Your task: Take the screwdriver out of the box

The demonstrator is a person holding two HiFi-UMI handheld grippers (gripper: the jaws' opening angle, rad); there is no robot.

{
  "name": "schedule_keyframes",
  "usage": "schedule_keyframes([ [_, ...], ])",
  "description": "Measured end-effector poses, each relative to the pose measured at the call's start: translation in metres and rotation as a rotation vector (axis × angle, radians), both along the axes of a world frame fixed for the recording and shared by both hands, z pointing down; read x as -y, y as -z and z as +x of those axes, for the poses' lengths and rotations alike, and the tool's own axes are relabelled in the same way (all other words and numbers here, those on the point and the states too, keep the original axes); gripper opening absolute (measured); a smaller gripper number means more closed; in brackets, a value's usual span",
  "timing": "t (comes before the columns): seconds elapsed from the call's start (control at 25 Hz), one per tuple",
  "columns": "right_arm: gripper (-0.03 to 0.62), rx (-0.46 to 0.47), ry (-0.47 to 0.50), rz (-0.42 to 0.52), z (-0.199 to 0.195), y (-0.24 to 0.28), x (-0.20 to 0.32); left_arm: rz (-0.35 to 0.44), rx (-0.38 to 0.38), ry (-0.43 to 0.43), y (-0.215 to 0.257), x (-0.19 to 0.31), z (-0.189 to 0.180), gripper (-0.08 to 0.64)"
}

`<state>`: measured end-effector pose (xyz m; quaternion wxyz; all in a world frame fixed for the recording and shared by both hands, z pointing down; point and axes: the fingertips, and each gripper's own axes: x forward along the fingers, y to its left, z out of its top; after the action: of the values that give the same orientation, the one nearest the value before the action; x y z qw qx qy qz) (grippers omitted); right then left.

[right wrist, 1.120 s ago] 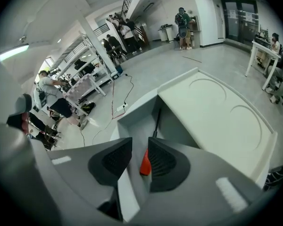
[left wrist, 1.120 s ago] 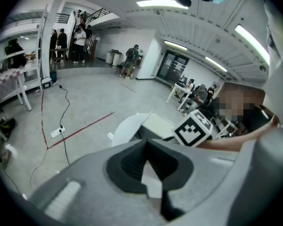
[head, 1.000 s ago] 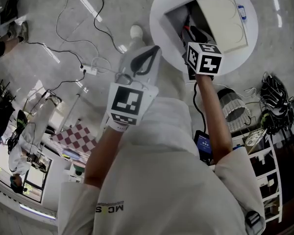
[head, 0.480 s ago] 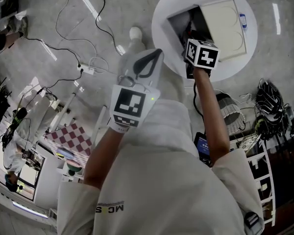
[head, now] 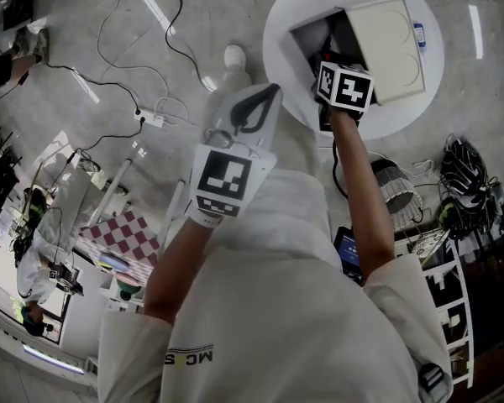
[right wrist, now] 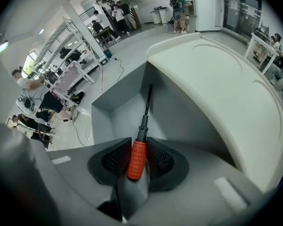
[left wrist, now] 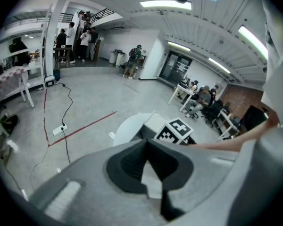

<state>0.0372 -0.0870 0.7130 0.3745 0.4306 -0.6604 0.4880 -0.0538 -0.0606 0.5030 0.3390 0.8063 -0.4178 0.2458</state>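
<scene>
An open grey box [head: 309, 34] with its cream lid [head: 391, 44] folded back sits on a round white table [head: 286, 86]. In the right gripper view, the screwdriver [right wrist: 137, 155] lies in the box [right wrist: 115, 112], its orange handle toward me and its black shaft pointing away. My right gripper [right wrist: 137, 147] reaches steeply down into the box, and its jaws are closing with the handle between the pads. No firm press shows. My left gripper [head: 267, 92] hangs shut and empty over the floor, left of the table, which shows in its own view [left wrist: 125, 128].
Cables and a white power strip [head: 154, 121] trail over the floor at the left. A white wire basket [head: 396, 183] and a tangle of black cables [head: 466, 175] lie beside a shelf [head: 454, 309] at the right. People stand far off in the hall.
My right gripper has sunk farther into the box, its marker cube now sitting closer over the opening. The left gripper has stayed where it was.
</scene>
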Motion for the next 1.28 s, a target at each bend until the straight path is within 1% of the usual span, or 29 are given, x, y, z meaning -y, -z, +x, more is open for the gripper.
schedule_keyframes([
  [0.56,0.095,-0.007,-0.011,0.029,0.009,0.018,-0.012,0.019,-0.009,-0.025,0.009,-0.013,0.003,0.0],
  [1.04,0.095,0.007,-0.024,0.089,0.01,0.06,-0.023,0.061,-0.023,-0.045,0.032,-0.02,0.002,-0.002],
  [1.28,0.095,0.027,-0.027,0.118,0.012,0.087,-0.03,0.095,-0.024,-0.049,0.054,-0.02,0.002,-0.001],
])
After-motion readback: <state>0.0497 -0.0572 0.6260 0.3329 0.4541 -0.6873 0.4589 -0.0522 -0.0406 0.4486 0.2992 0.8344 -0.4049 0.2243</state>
